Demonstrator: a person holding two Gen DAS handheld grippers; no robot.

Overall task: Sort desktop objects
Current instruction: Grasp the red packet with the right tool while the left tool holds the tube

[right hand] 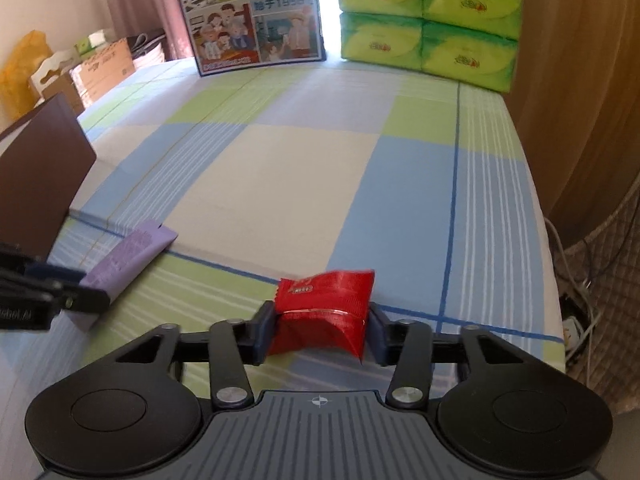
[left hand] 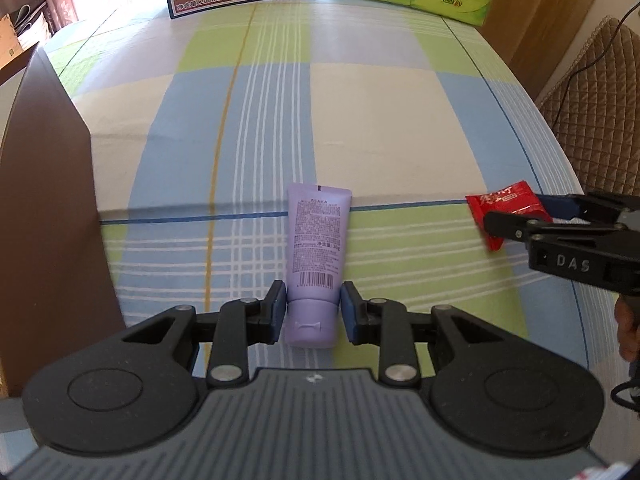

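Note:
A purple cosmetic tube point(left hand: 317, 248) lies on the checked tablecloth point(left hand: 380, 128), cap end toward me. My left gripper point(left hand: 313, 311) is shut on the tube at the cap shoulder. A red snack packet point(right hand: 326, 312) sits between the pads of my right gripper point(right hand: 322, 330), which is shut on it. In the left wrist view the red packet point(left hand: 506, 208) and right gripper point(left hand: 532, 216) appear at the right. In the right wrist view the purple tube point(right hand: 128, 256) and left gripper point(right hand: 68, 284) appear at the left.
A brown box point(left hand: 44, 208) stands at the table's left; it also shows in the right wrist view point(right hand: 40, 176). A blue milk carton box point(right hand: 250, 16) and stacked green tissue packs point(right hand: 430, 20) stand at the far edge. A wicker chair point(left hand: 592, 92) is at right.

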